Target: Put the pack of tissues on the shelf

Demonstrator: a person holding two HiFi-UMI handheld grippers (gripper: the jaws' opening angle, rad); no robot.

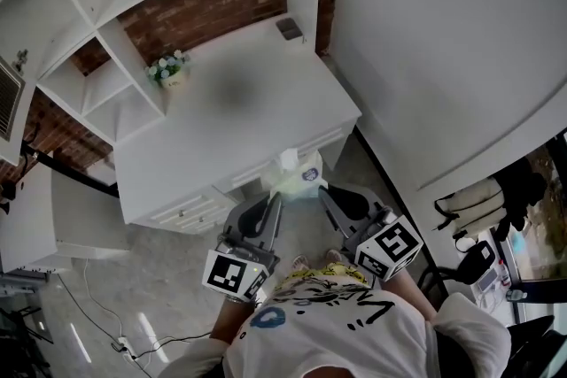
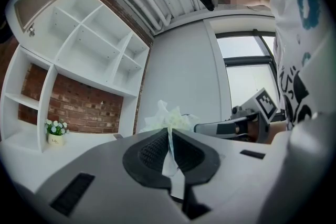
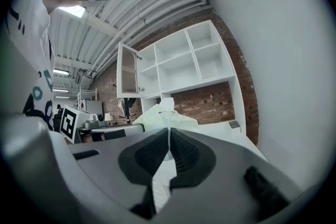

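I hold the pale green, soft plastic pack of tissues [image 1: 297, 177] at lower centre, left gripper [image 1: 275, 204] and right gripper [image 1: 324, 194] both clamped on its wrapper, by the white surface [image 1: 221, 128] edge.

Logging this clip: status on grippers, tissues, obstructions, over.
Left gripper and right gripper shut on tissues. Held at desk front, not yet on shelf. Flower pot beside shelf, likely clear of path.

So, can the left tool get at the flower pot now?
Probably not: the left tool is shut on the tissue pack, and the flower pot stands far back on the desk.
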